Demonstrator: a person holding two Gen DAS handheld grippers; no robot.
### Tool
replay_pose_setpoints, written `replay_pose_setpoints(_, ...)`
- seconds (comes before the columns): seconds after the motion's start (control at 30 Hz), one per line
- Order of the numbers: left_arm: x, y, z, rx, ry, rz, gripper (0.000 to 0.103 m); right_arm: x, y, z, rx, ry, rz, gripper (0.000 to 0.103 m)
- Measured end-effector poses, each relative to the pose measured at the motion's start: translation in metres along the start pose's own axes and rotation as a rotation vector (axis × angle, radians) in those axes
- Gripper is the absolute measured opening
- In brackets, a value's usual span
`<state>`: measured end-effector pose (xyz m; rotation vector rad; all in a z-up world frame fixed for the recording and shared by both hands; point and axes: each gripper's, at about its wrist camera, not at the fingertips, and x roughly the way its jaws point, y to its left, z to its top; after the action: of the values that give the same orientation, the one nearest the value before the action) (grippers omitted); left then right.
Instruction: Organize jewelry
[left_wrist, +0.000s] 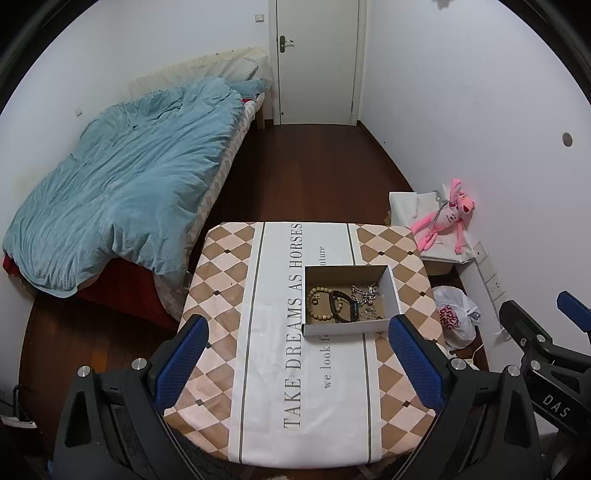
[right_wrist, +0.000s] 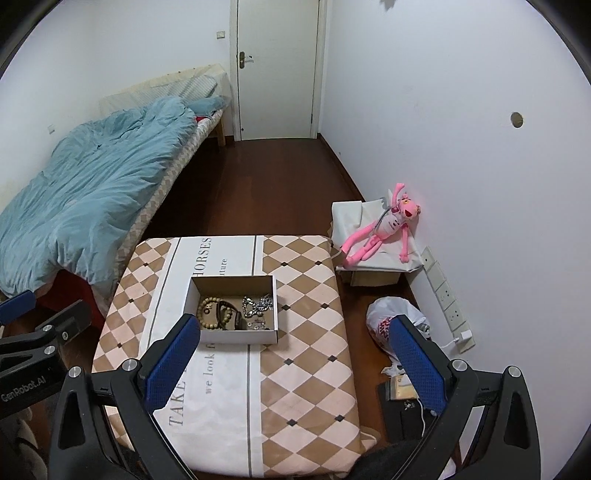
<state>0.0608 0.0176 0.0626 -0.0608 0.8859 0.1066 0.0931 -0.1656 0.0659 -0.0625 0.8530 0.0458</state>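
Note:
An open cardboard box (left_wrist: 343, 329) (right_wrist: 236, 336) stands on a small table covered by a checkered cloth (left_wrist: 400, 258) (right_wrist: 306, 295). Inside it lie a wooden bead bracelet (left_wrist: 318, 305) (right_wrist: 212, 313), a dark band (left_wrist: 344, 308) (right_wrist: 229, 316) and a heap of silver chain jewelry (left_wrist: 366, 295) (right_wrist: 257, 306). My left gripper (left_wrist: 298, 322) hovers open above the table's near half, just short of the box. Beside it, my right gripper (right_wrist: 295, 322) is held open too, its left fingertip over the box's near left corner. Neither holds anything.
A bed with a blue duvet (left_wrist: 122, 192) runs along the left. Right of the table, a pink plush toy (right_wrist: 384, 229) lies on a white-covered carton, with a plastic bag (right_wrist: 391, 321), dark flat items (right_wrist: 402, 406) and a power strip (right_wrist: 448, 302) near the wall. A shut door (right_wrist: 277, 70) is at the far end.

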Motion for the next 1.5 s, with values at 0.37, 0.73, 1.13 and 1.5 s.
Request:
replay_pose_setpoints(0.37, 0.030, -0.003, 0.014, 0.002, 0.045, 0.028, 0.100, 0.042, 0.001, 0.010, -0.008, 0.065, -0.015, 0.103)
replay_pose_setpoints(0.73, 0.035, -0.003, 0.014, 0.001, 0.056, 0.027, 0.100, 0.045, -0.002, 0.010, -0.008, 0.070, -0.019, 0.103)
replay_pose_setpoints(1.13, 0.037, -0.004, 0.013, 0.002, 0.057, 0.024, 0.100, 0.045, 0.001, 0.008, -0.011, 0.076, -0.015, 0.103)
replay_pose_setpoints(1.5, 0.037, 0.000, 0.009, 0.001, 0.059, 0.023, 0.100, 0.045, 0.001, 0.009, -0.011, 0.075, -0.016, 0.103)
